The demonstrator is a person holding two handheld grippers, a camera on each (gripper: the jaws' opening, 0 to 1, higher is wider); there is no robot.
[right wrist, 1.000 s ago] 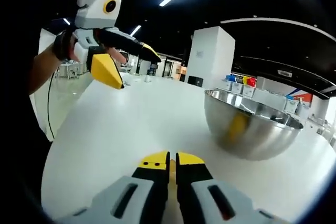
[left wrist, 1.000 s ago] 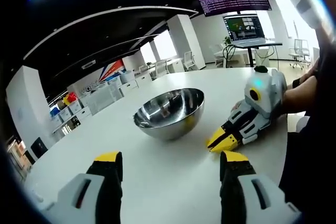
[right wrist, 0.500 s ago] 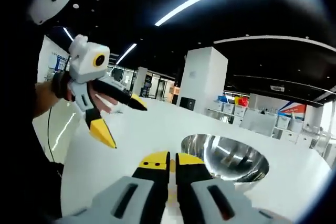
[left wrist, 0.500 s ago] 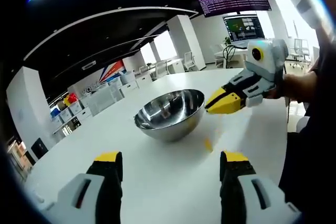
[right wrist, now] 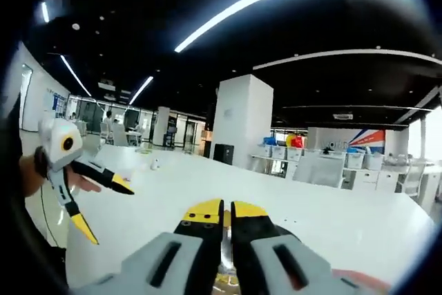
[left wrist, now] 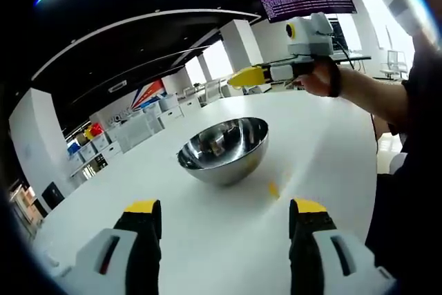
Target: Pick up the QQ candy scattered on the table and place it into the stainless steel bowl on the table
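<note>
Right gripper (left wrist: 243,76), pressed together on a yellow candy (right wrist: 226,217), has risen over the bowl (left wrist: 222,150); left gripper (left wrist: 219,213) waits spread, release likely next

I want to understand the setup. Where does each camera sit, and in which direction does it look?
Left gripper view: rides on the open left gripper, low over the white round table, facing the shiny stainless steel bowl; the person's forearm crosses at right.
Right gripper view: rides on the raised right gripper, jaws together, facing across the office; a hand shows at left.
Shared: the table, and each shows the other gripper.
</note>
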